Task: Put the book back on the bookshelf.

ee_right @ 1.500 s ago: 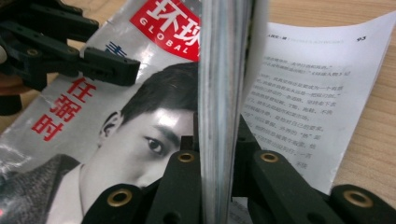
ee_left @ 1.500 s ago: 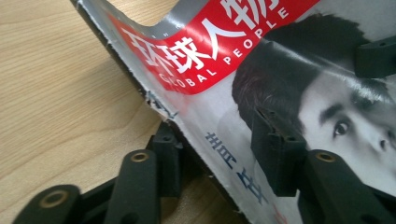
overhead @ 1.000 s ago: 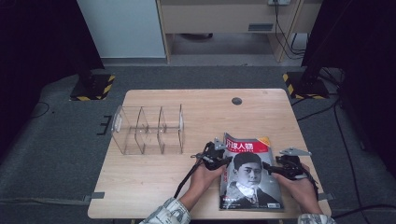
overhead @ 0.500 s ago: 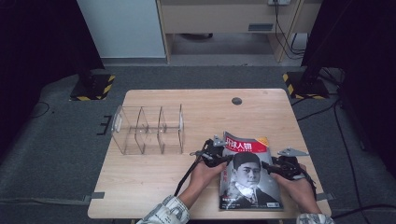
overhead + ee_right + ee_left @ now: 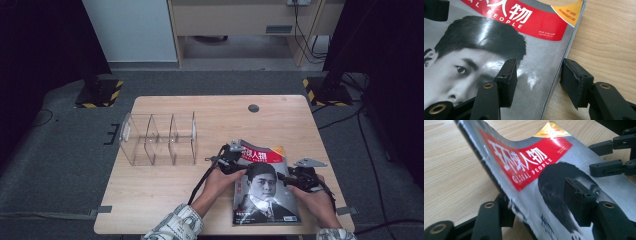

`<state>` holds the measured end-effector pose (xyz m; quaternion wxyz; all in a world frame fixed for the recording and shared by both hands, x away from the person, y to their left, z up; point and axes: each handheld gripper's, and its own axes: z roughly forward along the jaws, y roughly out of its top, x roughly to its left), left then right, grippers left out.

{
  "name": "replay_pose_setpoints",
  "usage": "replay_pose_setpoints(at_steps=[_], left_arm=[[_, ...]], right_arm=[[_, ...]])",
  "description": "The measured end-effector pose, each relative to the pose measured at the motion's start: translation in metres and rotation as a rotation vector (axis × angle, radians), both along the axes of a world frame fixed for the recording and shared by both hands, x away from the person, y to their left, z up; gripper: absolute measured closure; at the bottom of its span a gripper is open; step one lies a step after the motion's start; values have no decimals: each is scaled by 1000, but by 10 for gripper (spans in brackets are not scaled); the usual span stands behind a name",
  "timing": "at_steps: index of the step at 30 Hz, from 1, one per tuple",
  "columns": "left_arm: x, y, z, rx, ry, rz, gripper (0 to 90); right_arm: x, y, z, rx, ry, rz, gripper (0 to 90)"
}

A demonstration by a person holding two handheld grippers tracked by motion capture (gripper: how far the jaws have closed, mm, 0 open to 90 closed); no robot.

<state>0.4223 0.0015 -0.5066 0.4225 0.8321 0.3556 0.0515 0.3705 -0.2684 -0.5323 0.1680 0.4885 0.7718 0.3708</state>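
Lying on a pale wooden table (image 5: pixel 170 200) over grey floor, the magazine (image 5: pixel 265 192) is pinched by left fingers (image 5: pixel 579 200), right fingers (image 5: pixel 506 77) wide.

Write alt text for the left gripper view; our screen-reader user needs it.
The left gripper grips a magazine by its edge, one black jaw under and one on the cover, lifting that side off the wooden table. The right gripper reaches in from the far side.
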Motion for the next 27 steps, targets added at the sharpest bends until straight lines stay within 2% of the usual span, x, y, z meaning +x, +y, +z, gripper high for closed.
replay_pose_setpoints(at_steps=[6,13,18,25,27], left_arm=[[9,-5,6,8,-21,-6,413],[16,-9,8,24,-17,-2,418],[23,-12,11,-2,-7,-7,425],[29,-21,12,22,-4,-20,418],[31,-24,12,24,-3,-23,446]], right_arm=[[3,3,-1,3,-11,9,471],[3,4,-1,3,-13,15,471],[3,4,-1,0,-15,17,470],[2,5,-1,0,-7,9,468],[1,5,-1,4,-9,9,468]])
